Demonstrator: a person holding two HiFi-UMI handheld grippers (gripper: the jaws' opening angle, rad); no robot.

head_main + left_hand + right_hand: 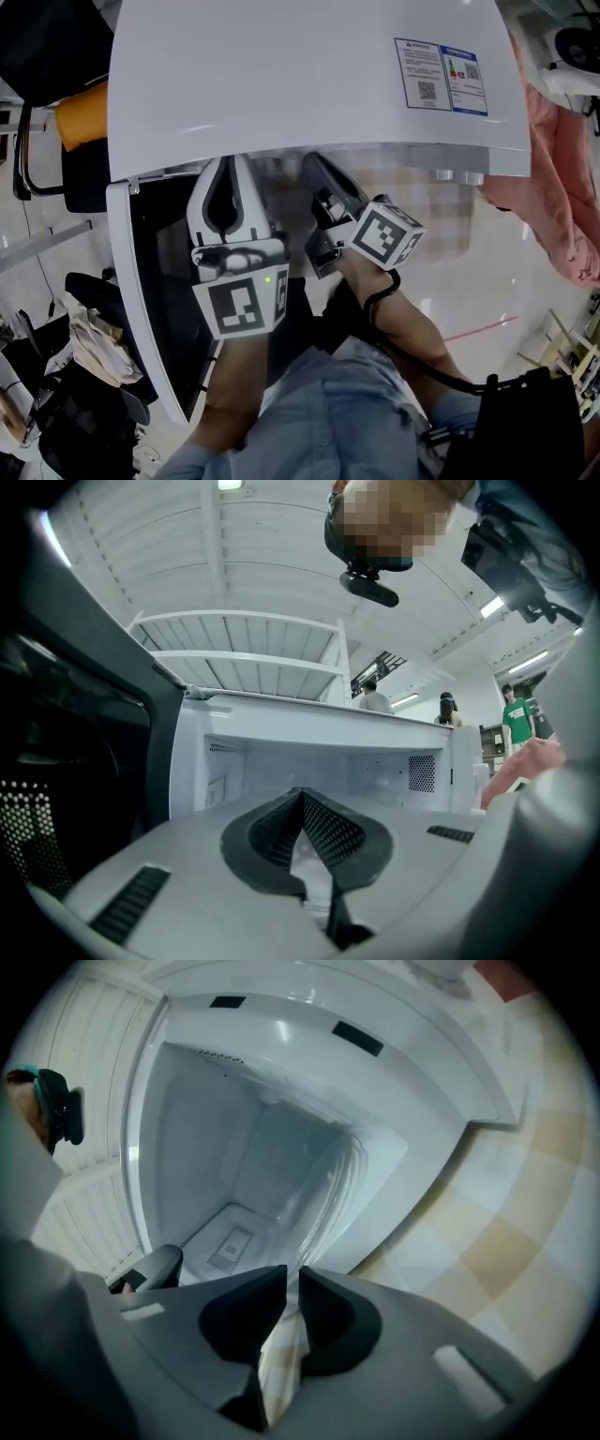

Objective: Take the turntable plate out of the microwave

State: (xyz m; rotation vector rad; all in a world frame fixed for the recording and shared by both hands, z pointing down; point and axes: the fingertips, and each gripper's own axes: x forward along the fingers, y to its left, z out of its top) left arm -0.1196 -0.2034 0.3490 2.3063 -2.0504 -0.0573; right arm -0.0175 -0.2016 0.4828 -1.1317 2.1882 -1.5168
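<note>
Right tool [292,1277] near-shut, seemingly on plate [325,1199]

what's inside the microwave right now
The clear turntable plate, its rim gripped between the right tongs. The left tongs point into the opening, shut and empty. In the head view the microwave top covers the cavity. What's under the plate isn't visible.

Glare streaks the turntable plate [323,1185] (dark fisheye corners).

microwave [309,84] cavity hidden from above, turntable plate [323,1185] blurred
</note>
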